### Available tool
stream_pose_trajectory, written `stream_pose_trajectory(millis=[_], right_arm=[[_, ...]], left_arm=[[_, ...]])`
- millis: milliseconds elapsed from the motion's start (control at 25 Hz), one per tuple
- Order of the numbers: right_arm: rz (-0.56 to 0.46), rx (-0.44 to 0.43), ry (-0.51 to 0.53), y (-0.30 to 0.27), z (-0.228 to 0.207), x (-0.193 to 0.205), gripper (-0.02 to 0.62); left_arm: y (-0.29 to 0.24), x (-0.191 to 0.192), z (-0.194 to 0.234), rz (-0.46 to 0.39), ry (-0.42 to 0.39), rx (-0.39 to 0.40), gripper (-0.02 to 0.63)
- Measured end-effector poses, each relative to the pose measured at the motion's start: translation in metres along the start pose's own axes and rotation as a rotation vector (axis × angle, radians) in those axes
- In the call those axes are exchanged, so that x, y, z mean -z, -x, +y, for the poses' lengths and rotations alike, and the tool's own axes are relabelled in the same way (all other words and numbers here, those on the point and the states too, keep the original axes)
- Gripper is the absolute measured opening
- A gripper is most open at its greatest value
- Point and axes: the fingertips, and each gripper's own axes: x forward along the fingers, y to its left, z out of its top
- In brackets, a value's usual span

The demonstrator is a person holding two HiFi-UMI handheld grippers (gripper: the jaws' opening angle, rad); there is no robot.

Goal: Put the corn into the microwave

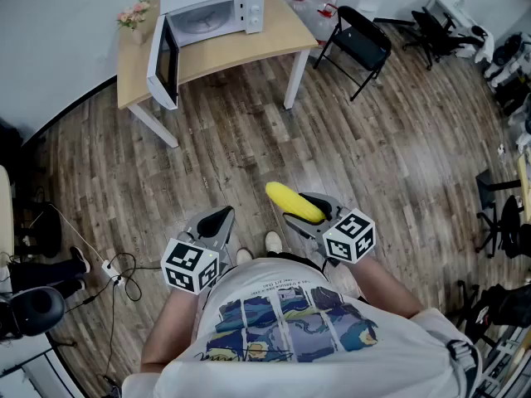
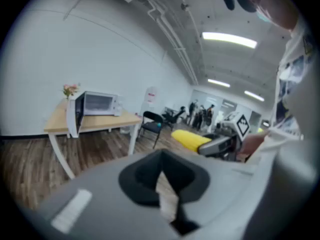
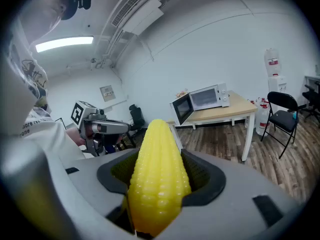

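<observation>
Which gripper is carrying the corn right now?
The right gripper: yellow corn sits clamped between its jaws. The left gripper holds nothing.

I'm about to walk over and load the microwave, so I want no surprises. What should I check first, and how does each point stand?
1. Grip on the corn: ok, the right gripper is closed on it.
2. The door of the microwave open: ok.
3. Reach to the microwave: not ok, it sits on the table across the floor.
4. Inside of the microwave free: cannot tell.
5. The left gripper free: ok, shut, nothing in it.
</observation>
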Motion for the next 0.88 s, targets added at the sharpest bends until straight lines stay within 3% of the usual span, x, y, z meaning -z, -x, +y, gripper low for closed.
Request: stream_pose_trajectory(millis=[240,480,880], right_arm=[[0.006,-0.011,0.018,0.003,-0.033,-0.004,0.258],[0.019,-0.027,0.017,-0.014,-0.056,-0.013,0.258],[0.023,0.053,-0.013,-0.091,-0.090,-0.066,0.258]], left_arm=[[-0.023,-0.026,-0.006,-0.037,-0.010,-0.013,0.009],[-0.029,-0.035,0.011,-0.059,0.039,-0.045,0.009],[-0.039,-0.082,0.116,-0.120,0.025,0.010,0.009]])
